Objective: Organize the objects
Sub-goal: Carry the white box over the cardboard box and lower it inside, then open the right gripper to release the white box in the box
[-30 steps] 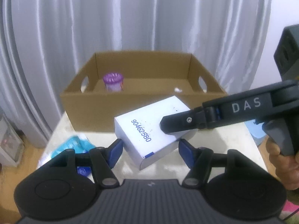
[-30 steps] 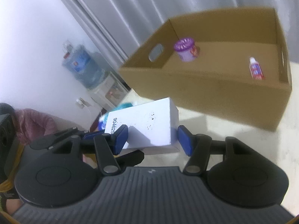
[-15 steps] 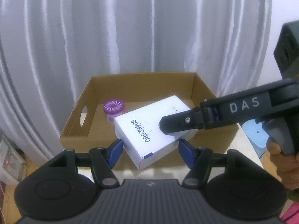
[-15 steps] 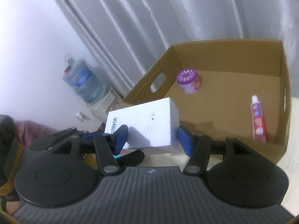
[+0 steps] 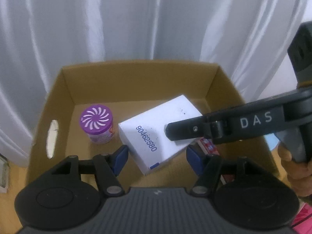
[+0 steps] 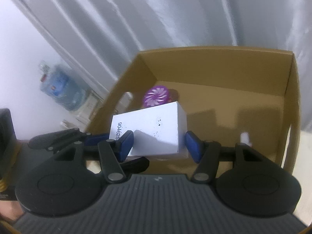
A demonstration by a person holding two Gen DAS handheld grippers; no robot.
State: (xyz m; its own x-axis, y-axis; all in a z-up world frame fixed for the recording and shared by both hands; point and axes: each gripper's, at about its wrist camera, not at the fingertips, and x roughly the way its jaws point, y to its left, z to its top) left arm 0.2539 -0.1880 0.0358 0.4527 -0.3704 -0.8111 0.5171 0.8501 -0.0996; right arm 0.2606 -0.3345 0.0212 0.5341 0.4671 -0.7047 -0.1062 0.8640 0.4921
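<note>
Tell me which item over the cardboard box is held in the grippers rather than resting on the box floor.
The white box printed 90462580. The purple-lidded jar and the toothpaste tube rest on the floor of the cardboard box.
</note>
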